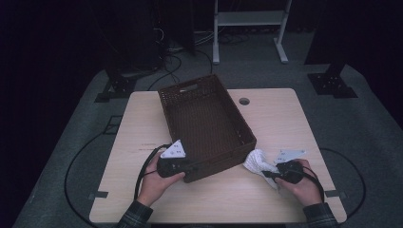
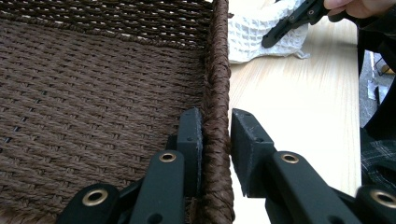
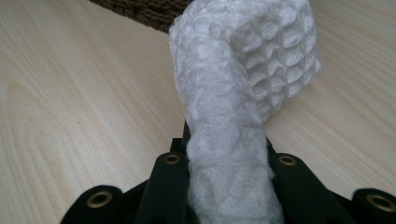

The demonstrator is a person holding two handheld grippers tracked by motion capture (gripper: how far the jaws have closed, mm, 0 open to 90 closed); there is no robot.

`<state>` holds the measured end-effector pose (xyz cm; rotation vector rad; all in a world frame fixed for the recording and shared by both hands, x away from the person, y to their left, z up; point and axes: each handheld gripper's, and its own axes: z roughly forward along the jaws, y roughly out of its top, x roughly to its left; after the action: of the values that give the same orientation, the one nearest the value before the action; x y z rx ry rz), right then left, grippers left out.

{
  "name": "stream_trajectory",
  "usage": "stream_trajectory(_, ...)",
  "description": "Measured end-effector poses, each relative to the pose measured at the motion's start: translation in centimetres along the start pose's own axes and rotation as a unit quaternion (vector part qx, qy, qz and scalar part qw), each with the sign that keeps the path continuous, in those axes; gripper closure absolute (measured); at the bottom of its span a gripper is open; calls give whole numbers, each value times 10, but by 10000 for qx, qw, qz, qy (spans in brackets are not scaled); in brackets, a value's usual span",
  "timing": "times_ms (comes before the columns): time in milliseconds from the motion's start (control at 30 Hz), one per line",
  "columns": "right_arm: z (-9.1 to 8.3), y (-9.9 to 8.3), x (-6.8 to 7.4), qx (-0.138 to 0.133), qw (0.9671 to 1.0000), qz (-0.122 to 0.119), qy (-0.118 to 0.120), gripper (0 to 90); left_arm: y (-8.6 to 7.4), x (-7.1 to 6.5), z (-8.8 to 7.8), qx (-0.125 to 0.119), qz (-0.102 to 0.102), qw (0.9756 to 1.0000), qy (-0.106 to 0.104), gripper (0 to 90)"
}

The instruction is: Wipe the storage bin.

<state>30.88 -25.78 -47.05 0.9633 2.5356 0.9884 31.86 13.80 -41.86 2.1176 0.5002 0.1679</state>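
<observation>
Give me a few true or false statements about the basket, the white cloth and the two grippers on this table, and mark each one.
1. The left gripper straddles the near wall of the woven basket. True.
2. The white cloth lies inside the basket. False: it is on the table, just outside the basket's right near corner.
3. The right gripper is shut on the white cloth. True.
4. The basket holds several things. False: its woven floor is bare.
5. The basket is white plastic. False: it is brown wicker.
</observation>
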Motion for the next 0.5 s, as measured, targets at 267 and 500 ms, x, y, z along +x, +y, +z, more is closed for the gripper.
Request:
stream_trajectory(267,2,-1,6,120,9998,-69,108,753,0,0,0,-4,-7,10000,-6,739)
stream_trajectory(500,6,-1,4,159,9998,-42,140,752,0,1,0,-10,-11,10000,-14,740)
